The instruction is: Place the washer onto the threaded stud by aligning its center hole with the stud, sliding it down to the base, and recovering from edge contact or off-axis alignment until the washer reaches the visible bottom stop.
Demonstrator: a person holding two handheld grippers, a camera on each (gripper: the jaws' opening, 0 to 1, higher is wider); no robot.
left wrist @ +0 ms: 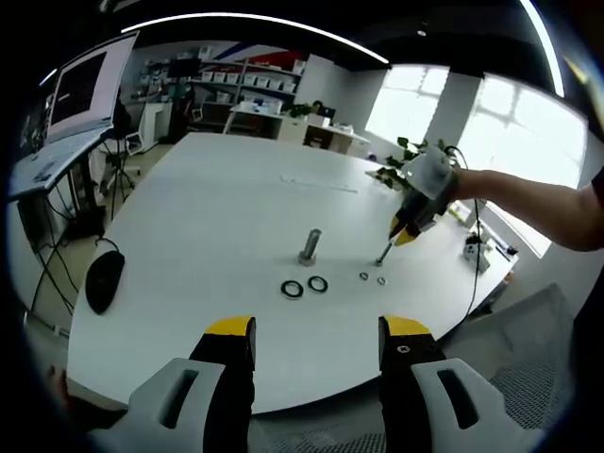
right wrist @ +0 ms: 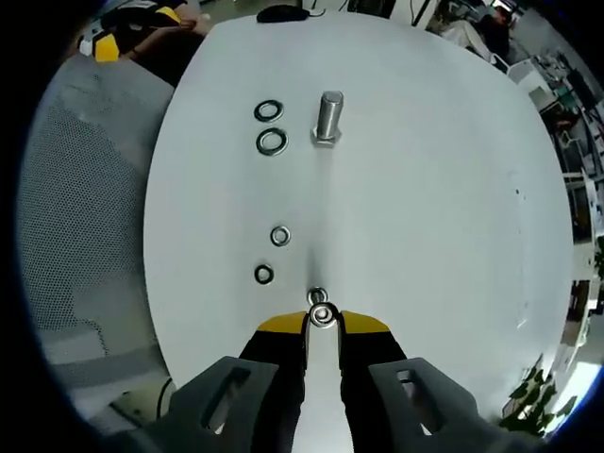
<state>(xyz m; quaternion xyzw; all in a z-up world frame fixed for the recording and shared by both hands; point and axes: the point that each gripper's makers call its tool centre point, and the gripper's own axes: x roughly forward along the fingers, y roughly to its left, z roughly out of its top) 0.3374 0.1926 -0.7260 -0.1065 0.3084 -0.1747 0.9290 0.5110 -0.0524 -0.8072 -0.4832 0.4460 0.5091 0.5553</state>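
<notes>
One small silver washer [right wrist: 323, 316] nipped in right gripper [right wrist: 323, 323] jaws, left gripper [left wrist: 316, 332] jaws wide.

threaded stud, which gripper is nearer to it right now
Right. The right gripper is over the table beside the threaded stud, shut on a small washer; the left gripper hangs back at the table edge.

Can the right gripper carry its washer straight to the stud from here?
Probably yes. The right gripper is shut on a small washer, and bare table runs ahead to the upright stud; the loose washers lie off to one side.
</notes>
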